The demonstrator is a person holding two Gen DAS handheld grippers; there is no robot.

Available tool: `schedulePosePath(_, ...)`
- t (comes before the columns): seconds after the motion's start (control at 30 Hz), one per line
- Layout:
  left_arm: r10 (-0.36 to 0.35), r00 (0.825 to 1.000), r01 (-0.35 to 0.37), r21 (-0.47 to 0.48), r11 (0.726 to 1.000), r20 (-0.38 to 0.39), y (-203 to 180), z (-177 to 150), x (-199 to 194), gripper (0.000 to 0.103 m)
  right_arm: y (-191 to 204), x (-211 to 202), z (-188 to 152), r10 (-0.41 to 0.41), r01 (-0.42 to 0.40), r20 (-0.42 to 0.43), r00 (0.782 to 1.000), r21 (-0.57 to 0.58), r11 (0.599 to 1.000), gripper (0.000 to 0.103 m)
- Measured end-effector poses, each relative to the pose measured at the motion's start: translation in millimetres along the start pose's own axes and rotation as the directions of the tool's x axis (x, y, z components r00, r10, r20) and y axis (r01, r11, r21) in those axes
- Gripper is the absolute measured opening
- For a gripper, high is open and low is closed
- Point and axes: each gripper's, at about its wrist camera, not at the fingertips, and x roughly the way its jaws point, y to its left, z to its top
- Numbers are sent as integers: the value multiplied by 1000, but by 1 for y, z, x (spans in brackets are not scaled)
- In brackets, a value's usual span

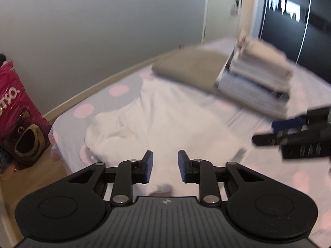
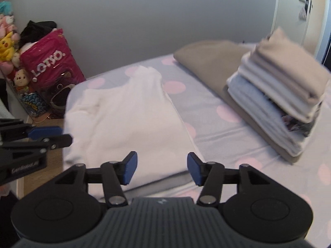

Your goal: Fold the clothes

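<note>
White cotton top (image 2: 128, 111), partly folded, lies flat toward the bed's (image 2: 206, 107) left edge, well apart from the stack of folded clothes (image 2: 277, 95) near the far corner; left tongs (image 1: 165, 166) and right tongs (image 2: 162, 168) hover empty, pads parted

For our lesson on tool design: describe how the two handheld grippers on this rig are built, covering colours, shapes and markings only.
The left gripper and right gripper match: black linkage arms with silver pivot pins, two round black discs flanking a ribbed grey body with a small emblem, and flat blue finger pads. White lettering, too blurred to read, runs along the left gripper's side.
</note>
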Motion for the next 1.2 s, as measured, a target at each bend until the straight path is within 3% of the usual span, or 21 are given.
schedulePosePath(0.07,2,1000,-2,-12,1000,31,-5,1,-19,45,9,-24,-6,-20,20,23,1000,-20,1000,57)
schedulePosePath(0.37,41,997,-41,-2,999,71,-28,-15,-74,67,35,-104,-47,-105,100,120,987,47,994,66)
schedulePosePath(0.73,57,998,-57,10,998,40,-40,-67,-86,74,68,-139,-116,-234,200,181,955,188,962,72)
schedulePosePath(1.2,90,996,-91,37,995,28,-58,-100,-97,75,73,-145,-159,-210,174,168,963,205,963,77)
